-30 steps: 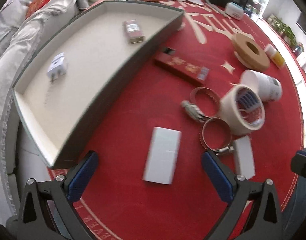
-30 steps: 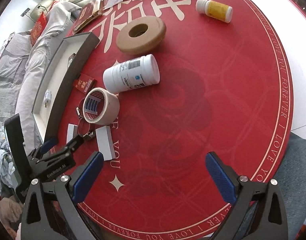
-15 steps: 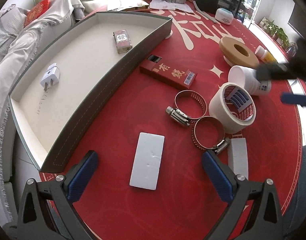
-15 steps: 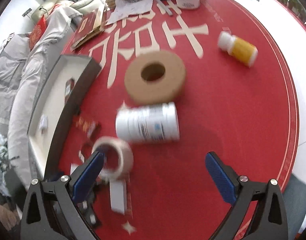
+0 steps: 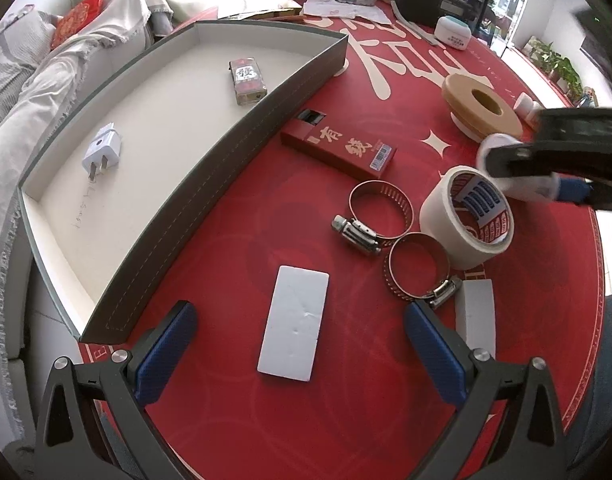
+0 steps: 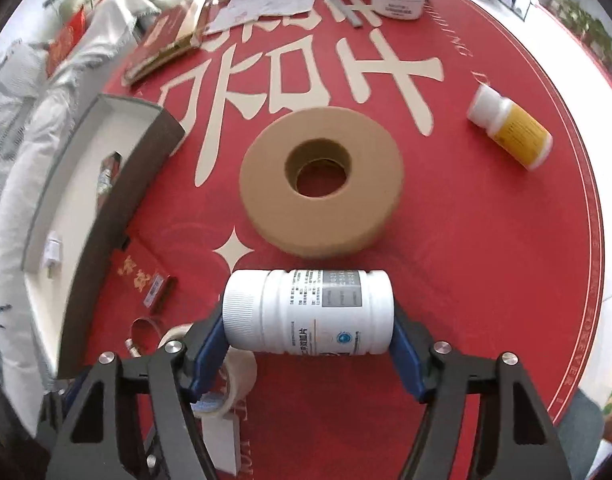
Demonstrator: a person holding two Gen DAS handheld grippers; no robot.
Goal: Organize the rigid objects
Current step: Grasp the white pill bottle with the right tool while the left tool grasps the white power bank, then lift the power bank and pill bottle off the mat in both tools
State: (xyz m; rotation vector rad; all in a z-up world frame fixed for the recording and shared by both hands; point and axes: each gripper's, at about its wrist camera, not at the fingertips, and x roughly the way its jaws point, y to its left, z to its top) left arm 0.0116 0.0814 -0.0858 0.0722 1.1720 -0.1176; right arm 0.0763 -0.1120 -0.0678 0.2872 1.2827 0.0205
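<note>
My right gripper (image 6: 310, 332) is shut on a white pill bottle (image 6: 310, 312), gripping it end to end as it lies on its side on the red table. My left gripper (image 5: 297, 340) is open and empty, with a white rectangular block (image 5: 293, 334) lying between its fingers on the table. A grey tray (image 5: 209, 184) at the left holds a white plug adapter (image 5: 101, 154) and a small box (image 5: 246, 80). The right gripper (image 5: 554, 168) also shows in the left wrist view, over the white tape roll (image 5: 470, 216).
On the table: a red box (image 5: 340, 148), two metal hose clamps (image 5: 380, 216), a second white block (image 5: 476, 320), a brown tape roll (image 6: 322, 184), a yellow-labelled bottle (image 6: 510, 132). Clutter at the far edge, sofa to the left.
My right gripper moved forward to the white pill bottle and closed on it. The left gripper tilted slightly; the white block stays between its fingers.
</note>
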